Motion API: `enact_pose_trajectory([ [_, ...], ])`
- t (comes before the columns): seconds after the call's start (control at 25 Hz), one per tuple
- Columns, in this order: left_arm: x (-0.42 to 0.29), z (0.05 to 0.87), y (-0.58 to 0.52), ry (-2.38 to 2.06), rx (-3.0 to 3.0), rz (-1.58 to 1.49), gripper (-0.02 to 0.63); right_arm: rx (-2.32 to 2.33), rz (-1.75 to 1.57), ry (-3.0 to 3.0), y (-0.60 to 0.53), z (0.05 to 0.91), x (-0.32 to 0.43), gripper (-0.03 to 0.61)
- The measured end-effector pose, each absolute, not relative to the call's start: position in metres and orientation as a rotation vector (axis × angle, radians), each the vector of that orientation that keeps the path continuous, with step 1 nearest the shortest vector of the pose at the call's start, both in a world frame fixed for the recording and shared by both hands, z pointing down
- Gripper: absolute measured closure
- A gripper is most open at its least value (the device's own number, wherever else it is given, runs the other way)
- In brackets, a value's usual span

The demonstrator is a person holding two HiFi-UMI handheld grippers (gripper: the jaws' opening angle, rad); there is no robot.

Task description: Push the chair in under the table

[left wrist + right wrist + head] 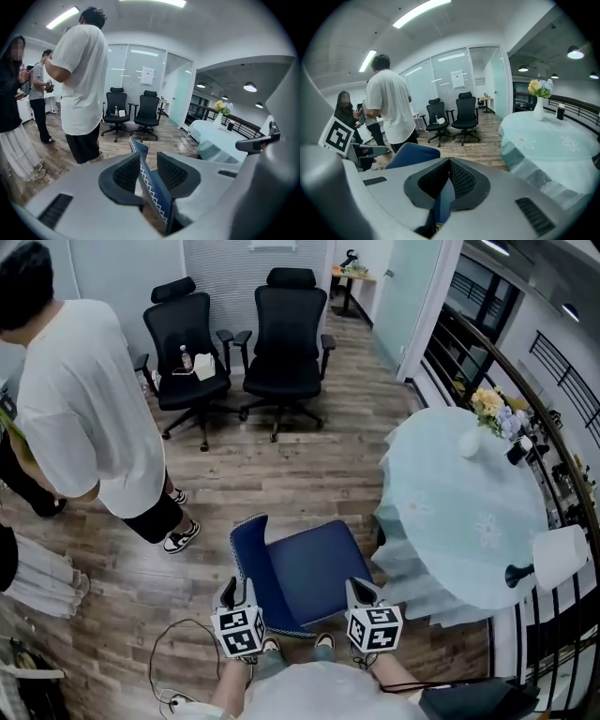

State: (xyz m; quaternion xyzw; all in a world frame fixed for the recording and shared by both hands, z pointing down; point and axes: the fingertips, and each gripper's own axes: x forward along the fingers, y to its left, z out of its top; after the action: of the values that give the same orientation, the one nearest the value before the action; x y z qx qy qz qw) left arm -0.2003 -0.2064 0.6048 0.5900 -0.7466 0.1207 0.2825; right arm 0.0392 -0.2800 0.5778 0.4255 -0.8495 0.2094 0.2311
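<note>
Wood-plank floor (309, 474) runs through a glass-walled office. Ahead of both sets of jaws and off to their right stands a round table (469, 521) under a pale blue-green cloth. A vase of flowers (487, 409) sits on its far side.

Directly in front of the jaws is the blue chair (314, 573). Its seat is in the open, just left of the hanging tablecloth and not under the table.

The left gripper (232, 591) is at the near left corner of the chair's back. In the left gripper view its jaws (149, 157) stand partly apart. The chair's rim (154, 197), blue with a white zigzag trim, runs up between them. The rim lies close along the left pad, and a gap shows beside the right pad, so the rim is not clamped.

The right gripper (362, 589) is at the near right corner of the back. In the right gripper view its jaws (450, 161) are drawn almost together, tips meeting, with a strip of the blue chair back pinched between the pads. The rest of the chair (412, 154) shows just left of those jaws.

Well beyond the jaws, two black office chairs (286, 334) stand side by side by the far wall. Ahead and to the left of the left jaws, a person in a white T-shirt (84, 399) stands on the floor, turned away.
</note>
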Motion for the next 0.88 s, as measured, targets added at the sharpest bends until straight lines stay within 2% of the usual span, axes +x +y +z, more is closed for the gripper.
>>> enact_pose_trajectory([
  [0.32, -0.199, 0.649, -0.197, -1.889, 1.52, 0.266, 0.422, 1.103, 0.566, -2.301, -0.264, 0.589, 0.033, 0.561],
  [0.64, -0.193, 0.676, -0.206, -1.812, 1.493, 0.256, 0.422, 1.096, 0.556, -2.248, -0.261, 0.598, 0.034, 0.561],
  [0.88, -0.187, 0.678, -0.206, -1.811, 1.472, 0.29, 0.471, 1.119, 0.571, -2.24, -0.258, 0.597, 0.042, 0.561],
])
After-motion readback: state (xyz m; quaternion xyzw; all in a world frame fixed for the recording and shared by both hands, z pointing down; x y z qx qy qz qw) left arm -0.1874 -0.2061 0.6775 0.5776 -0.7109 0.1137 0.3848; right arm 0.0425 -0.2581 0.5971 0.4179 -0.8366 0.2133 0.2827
